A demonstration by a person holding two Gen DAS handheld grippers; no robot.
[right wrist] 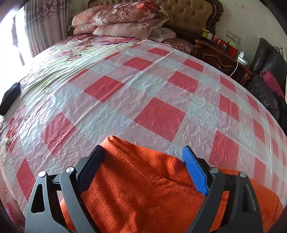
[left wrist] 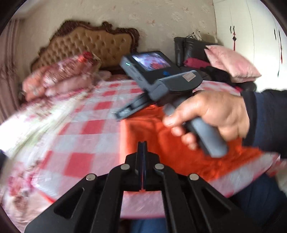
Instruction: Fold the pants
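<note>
Right gripper (right wrist: 143, 157) spread wide over orange fleece pants (right wrist: 143, 193); left gripper (left wrist: 142, 148) clenched, apparently empty.
Soft, limp, grippy cloth on the checked bed cover (right wrist: 161, 89); pinch at the folded edge.

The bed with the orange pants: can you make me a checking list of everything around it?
Surface: bed under a red-and-white checked sheet.
Job's things: orange pants lying in a folded bundle at the near edge.
Clutter: black object at the bed's left edge; stacked pillows by the headboard.
Grippers: left gripper shut, nothing seen between its fingers; right gripper open, straddling the pants.
Cables: white cable hanging off the nightstand.
Surroundings: curtains, black sofa, white wardrobe.
</note>
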